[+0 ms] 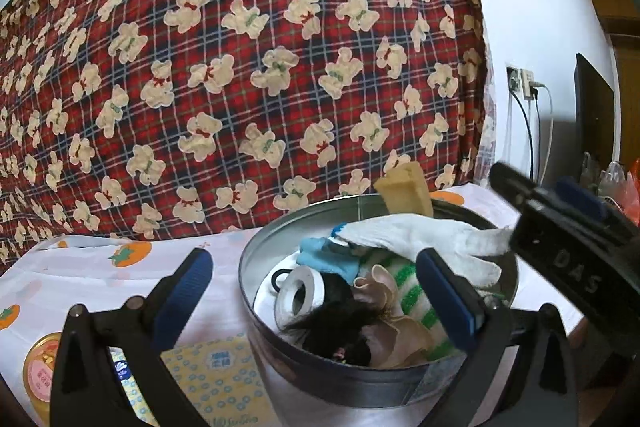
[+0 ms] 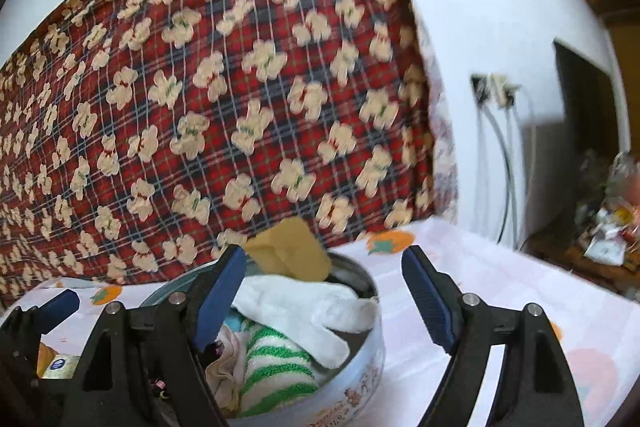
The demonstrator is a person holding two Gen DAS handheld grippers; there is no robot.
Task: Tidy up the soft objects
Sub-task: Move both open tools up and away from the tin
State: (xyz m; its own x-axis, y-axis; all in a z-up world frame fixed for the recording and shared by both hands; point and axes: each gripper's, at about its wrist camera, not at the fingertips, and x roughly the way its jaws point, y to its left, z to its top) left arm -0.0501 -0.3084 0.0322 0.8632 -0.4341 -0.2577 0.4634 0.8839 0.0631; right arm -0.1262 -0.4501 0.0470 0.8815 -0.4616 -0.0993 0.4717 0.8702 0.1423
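A round metal tin [image 1: 320,375] [image 2: 360,387] holds soft things. A white cotton glove [image 1: 420,239] [image 2: 312,311] lies on top, over a green-striped cloth [image 1: 416,295] [image 2: 276,359]. A yellow sponge [image 1: 408,191] [image 2: 288,251] stands at the far rim. Blue cloth [image 1: 328,259], beige fabric [image 1: 384,291], black fur [image 1: 340,327] and a white ring [image 1: 300,291] lie inside. My left gripper [image 1: 314,255] is open, straddling the tin's near wall without touching it. My right gripper [image 2: 324,255] [image 1: 508,205] is open above the glove's fingers, pads clear of it.
A red plaid bear-print cloth [image 1: 240,67] hangs behind the table. The white tablecloth [image 1: 100,267] has orange fruit prints. A tissue pack [image 1: 216,375] and a yellow-lidded jar [image 1: 40,367] lie left of the tin. Wall socket with cables [image 1: 520,83], a dark screen [image 1: 592,115] and clutter are at right.
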